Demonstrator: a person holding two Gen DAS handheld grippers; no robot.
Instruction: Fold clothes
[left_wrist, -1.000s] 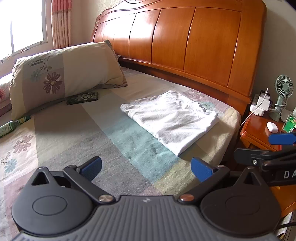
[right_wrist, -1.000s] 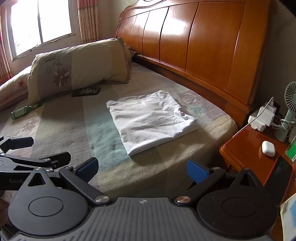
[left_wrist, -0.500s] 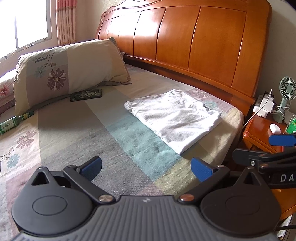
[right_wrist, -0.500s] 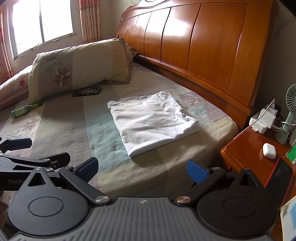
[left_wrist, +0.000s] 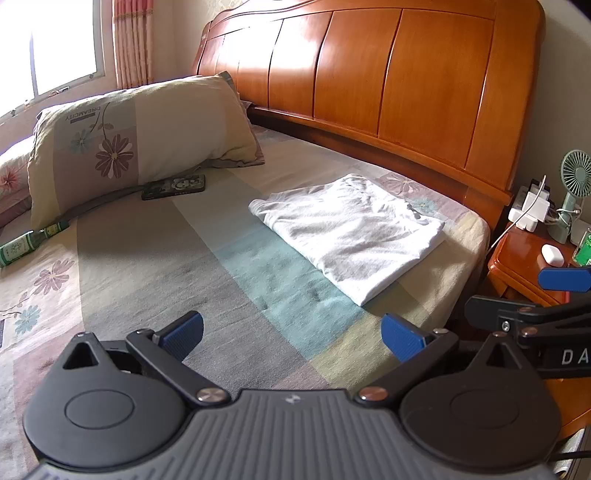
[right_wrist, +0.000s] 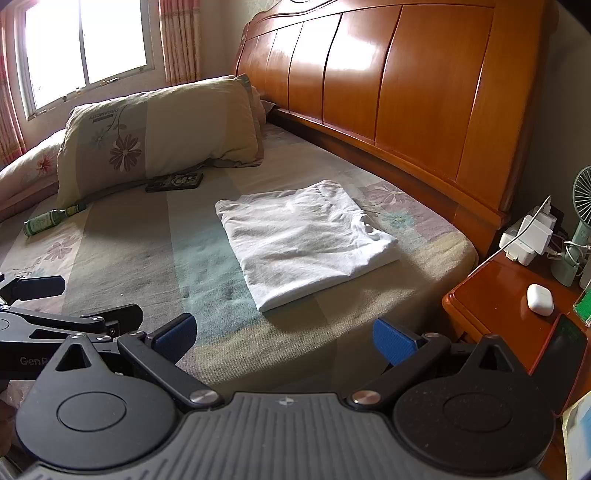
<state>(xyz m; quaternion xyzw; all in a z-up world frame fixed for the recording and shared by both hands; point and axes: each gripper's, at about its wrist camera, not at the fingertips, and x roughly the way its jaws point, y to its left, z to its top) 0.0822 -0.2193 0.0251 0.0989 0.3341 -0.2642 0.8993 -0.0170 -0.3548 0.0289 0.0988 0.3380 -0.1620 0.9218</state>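
Note:
A white garment (left_wrist: 351, 229) lies folded into a flat rectangle on the bed near the headboard side; in the right wrist view the same white garment (right_wrist: 303, 240) sits ahead and slightly left. My left gripper (left_wrist: 291, 334) hovers open over the bedsheet, well short of the garment, with nothing between its blue pads. My right gripper (right_wrist: 284, 338) is open too, back from the bed's near edge and empty. Each gripper shows at the edge of the other's view: the right one (left_wrist: 546, 306), the left one (right_wrist: 55, 306).
A floral pillow (left_wrist: 136, 144) leans at the far left, with a dark phone-like item (left_wrist: 173, 187) and a green bottle (left_wrist: 26, 243) near it. The wooden headboard (left_wrist: 388, 81) runs behind. A nightstand (right_wrist: 513, 306) on the right holds an earbud case (right_wrist: 540, 299), chargers and a small fan (left_wrist: 574, 184).
Both views have shifted slightly: the garment and pillow sit a little further right and lower in frame. The garment itself has not moved, and both grippers stay open.

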